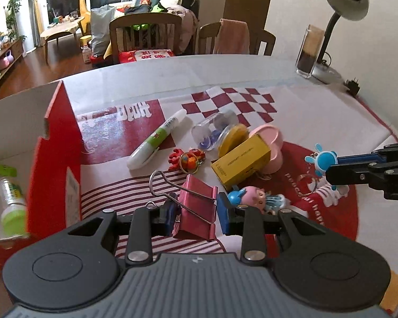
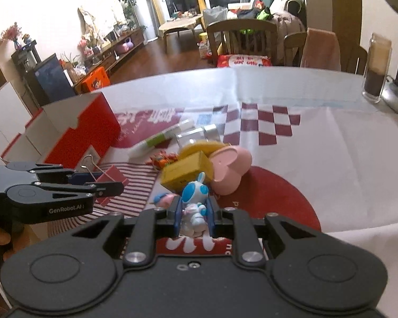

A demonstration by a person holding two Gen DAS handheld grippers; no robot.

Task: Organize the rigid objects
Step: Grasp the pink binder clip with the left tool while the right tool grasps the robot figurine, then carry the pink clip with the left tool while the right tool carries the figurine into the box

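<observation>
My left gripper (image 1: 197,216) is shut on a pink binder clip (image 1: 196,206), held just above the tablecloth; it also shows at the left of the right wrist view as the left gripper (image 2: 106,181) with the clip (image 2: 112,175). My right gripper (image 2: 193,212) is shut on a blue-and-white rabbit keychain (image 2: 195,204), lifted off the table. From the left wrist view the right gripper (image 1: 334,167) comes in from the right with the rabbit (image 1: 325,160) and its dangling ring. A red open box (image 1: 53,145) stands at the left.
On the cloth lie a white-green pen (image 1: 156,140), a red crab charm (image 1: 188,159), a clear jar (image 1: 215,129), a yellow box (image 1: 241,163), a pink heart-shaped case (image 1: 270,145) and a pink-blue doll (image 1: 252,198). The box holds a glue bottle (image 1: 12,209). A lamp (image 1: 345,0) and a glass (image 1: 309,50) stand far right.
</observation>
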